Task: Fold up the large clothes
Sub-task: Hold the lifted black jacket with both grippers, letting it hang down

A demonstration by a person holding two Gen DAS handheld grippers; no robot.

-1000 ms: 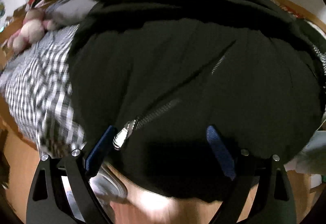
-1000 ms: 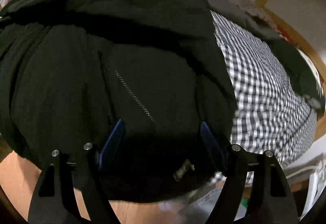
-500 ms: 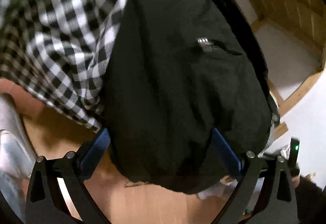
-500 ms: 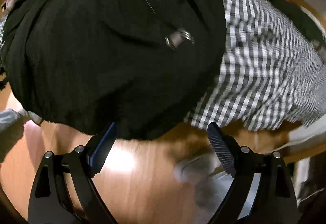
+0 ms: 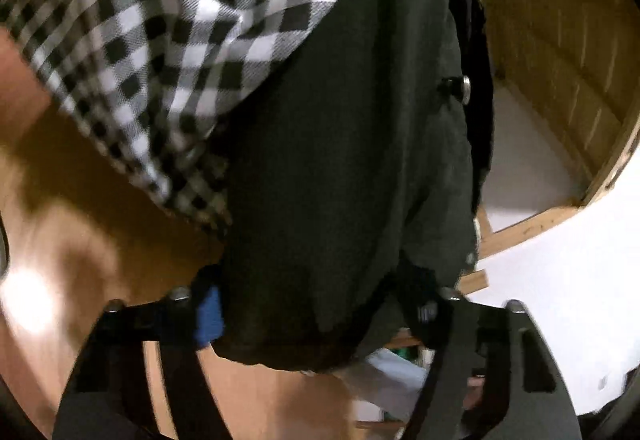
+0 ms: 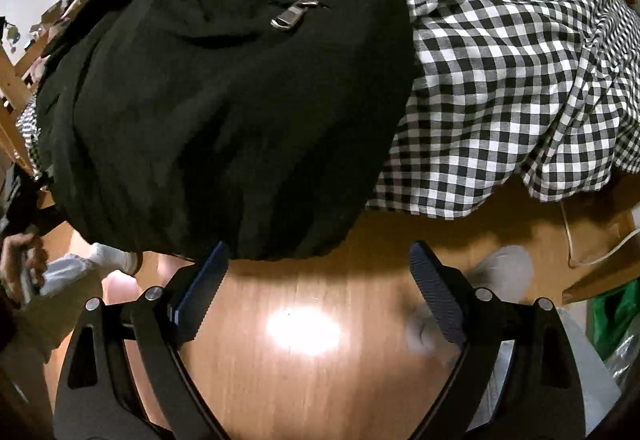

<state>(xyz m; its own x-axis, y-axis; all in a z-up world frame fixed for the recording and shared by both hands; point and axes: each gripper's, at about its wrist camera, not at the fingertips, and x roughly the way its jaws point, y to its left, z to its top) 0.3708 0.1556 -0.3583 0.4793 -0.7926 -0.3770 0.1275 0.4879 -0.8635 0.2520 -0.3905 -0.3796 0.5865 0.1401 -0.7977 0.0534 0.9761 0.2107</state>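
Note:
A large black jacket (image 6: 240,111) lies on a black-and-white checked cloth (image 6: 500,79), its hem hanging over the near edge. A metal zip pull (image 6: 292,13) shows on its front. In the left wrist view the jacket (image 5: 340,159) fills the middle, and its hem sits between the jaws of my left gripper (image 5: 316,304), which stand wide apart. The left blue pad (image 5: 208,314) shows; the right one is hidden by fabric. My right gripper (image 6: 316,280) is open and empty, just below the jacket's hem, over the wooden floor.
Wooden floor (image 6: 304,360) lies below both grippers. A person's hand (image 6: 20,260) and a sock (image 6: 116,260) show at the left of the right wrist view. A wooden frame and white wall (image 5: 560,260) stand at the right of the left wrist view. A cable (image 6: 572,240) and green bag (image 6: 612,312) sit at right.
Both grippers have drawn back and down from over the jacket to its hem. The left one has tilted and the hem now lies between its jaws. The right one has cleared the fabric.

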